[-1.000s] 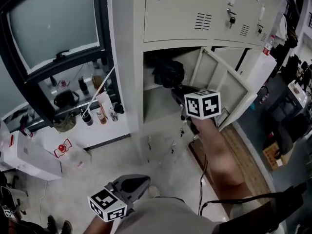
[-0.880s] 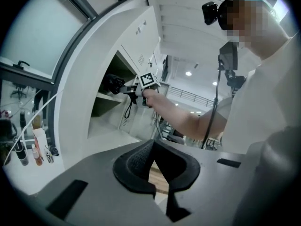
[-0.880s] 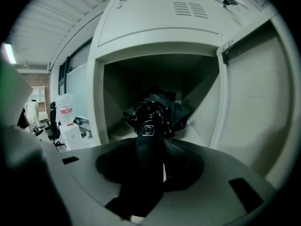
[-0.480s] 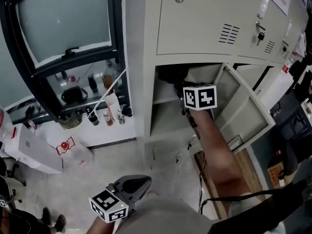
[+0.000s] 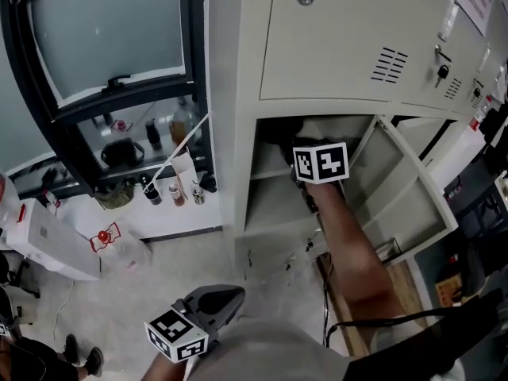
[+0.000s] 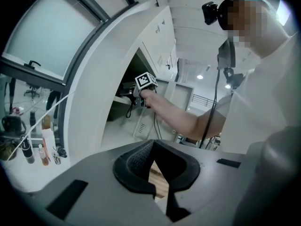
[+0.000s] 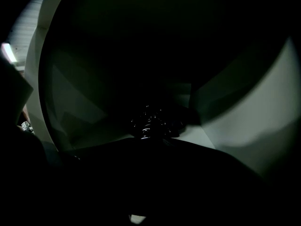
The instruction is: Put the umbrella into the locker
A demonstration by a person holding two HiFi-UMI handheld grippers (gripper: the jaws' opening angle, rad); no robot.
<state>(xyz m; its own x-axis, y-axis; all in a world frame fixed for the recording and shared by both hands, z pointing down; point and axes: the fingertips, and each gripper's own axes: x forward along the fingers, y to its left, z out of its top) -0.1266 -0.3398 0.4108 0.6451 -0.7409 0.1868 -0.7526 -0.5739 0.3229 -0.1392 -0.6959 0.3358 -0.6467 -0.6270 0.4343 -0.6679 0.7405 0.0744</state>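
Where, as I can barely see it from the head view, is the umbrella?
In the right gripper view the umbrella sits low at centre, inside the dark locker: the open compartment right of the window in the head view.

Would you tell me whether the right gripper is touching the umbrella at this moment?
Cannot tell. The right gripper view is nearly black: the umbrella glints just ahead, but the jaws are lost in shadow.

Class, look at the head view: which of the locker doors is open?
The lower door. It is swung out to the right and shows its inner side, while the upper doors above it are shut flat.
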